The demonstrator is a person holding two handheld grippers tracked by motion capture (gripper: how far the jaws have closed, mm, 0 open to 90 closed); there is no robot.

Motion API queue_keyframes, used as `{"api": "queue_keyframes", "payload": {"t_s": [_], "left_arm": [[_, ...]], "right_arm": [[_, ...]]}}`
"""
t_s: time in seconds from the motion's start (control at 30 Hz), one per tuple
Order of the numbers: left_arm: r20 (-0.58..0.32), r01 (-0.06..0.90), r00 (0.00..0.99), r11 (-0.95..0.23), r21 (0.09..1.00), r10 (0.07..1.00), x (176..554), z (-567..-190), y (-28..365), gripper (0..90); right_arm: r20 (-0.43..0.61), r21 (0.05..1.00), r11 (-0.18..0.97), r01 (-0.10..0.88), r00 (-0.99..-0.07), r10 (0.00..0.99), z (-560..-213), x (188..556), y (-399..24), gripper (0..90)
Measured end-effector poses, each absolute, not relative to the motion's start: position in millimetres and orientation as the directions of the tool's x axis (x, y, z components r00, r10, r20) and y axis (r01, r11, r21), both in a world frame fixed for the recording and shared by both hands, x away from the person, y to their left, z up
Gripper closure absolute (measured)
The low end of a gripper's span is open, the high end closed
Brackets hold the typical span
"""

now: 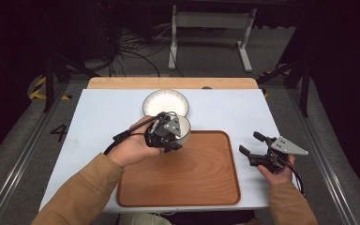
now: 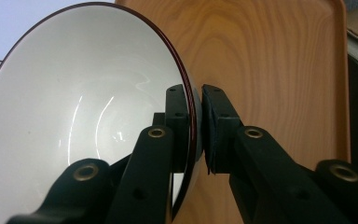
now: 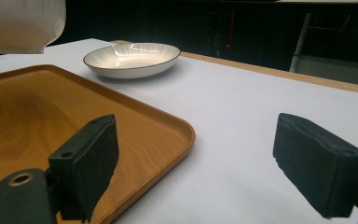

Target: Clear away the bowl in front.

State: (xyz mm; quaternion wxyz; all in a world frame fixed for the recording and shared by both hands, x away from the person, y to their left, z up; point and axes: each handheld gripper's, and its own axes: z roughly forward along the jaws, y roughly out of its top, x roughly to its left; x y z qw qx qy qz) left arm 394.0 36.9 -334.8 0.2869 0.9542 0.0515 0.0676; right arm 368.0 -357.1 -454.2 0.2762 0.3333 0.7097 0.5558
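The left gripper (image 1: 168,133) has its jaws pinched on the rim of a white bowl (image 2: 74,116), one jaw inside and one outside, holding it above the far left corner of the wooden tray (image 1: 192,173). I judge the step to be setting the bowl on the tray: lower it level and release only once its base is seated. The right gripper (image 1: 262,152) waits wide open and empty beside the tray's right edge. Its own view shows the striped shallow dish (image 3: 131,58) side-on; the left gripper view alone shows the dark rim line between the pads.
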Motion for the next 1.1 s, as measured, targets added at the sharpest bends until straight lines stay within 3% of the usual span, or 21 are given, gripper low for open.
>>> {"api": "queue_keyframes", "payload": {"t_s": [1.1], "left_arm": [[0.020, 0.061, 0.997, -0.873, 0.484, 0.081, 381.8, -374.6, 25.7, 81.9]], "right_arm": [[-0.023, 0.973, 0.162, 0.166, -0.625, 0.780, -454.3, 367.8, -356.7, 14.9]]}}
